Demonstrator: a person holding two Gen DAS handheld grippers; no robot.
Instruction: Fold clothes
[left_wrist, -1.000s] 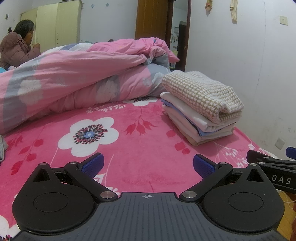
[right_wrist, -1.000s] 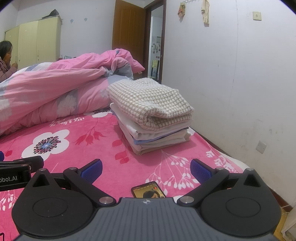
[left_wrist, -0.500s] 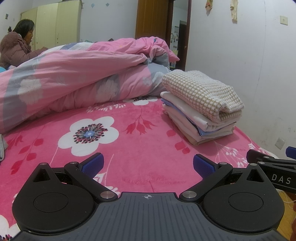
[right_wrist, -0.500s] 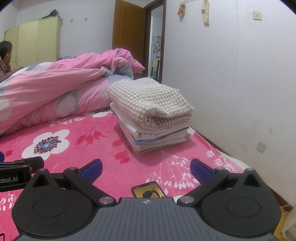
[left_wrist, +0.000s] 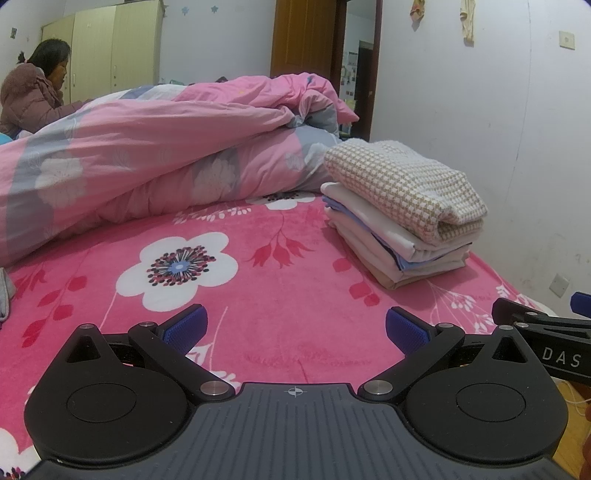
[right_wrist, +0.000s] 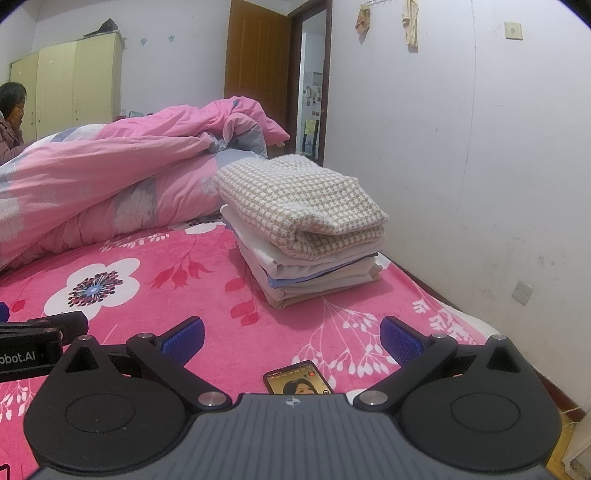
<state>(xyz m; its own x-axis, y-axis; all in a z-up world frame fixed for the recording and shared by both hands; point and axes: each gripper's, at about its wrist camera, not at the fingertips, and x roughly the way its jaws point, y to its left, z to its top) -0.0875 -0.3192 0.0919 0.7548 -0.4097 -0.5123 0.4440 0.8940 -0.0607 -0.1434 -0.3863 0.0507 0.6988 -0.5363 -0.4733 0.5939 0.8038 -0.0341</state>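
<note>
1. Duvet (left_wrist: 147, 155), pink, lies heaped across the bed's (left_wrist: 280, 306) far side.
2. Left gripper (left_wrist: 293, 328) hangs over the near edge, jaws wide, empty.
3. Right gripper (right_wrist: 291, 334) likewise wide, empty; a phone (right_wrist: 297, 380) lies below it.
4. Folded stack (right_wrist: 306, 229) sits at the right edge, perhaps touching the duvet.

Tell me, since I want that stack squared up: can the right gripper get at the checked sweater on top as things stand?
Probably yes. The right gripper is open and empty, and only bare pink blanket lies between it and the checked sweater.
</note>
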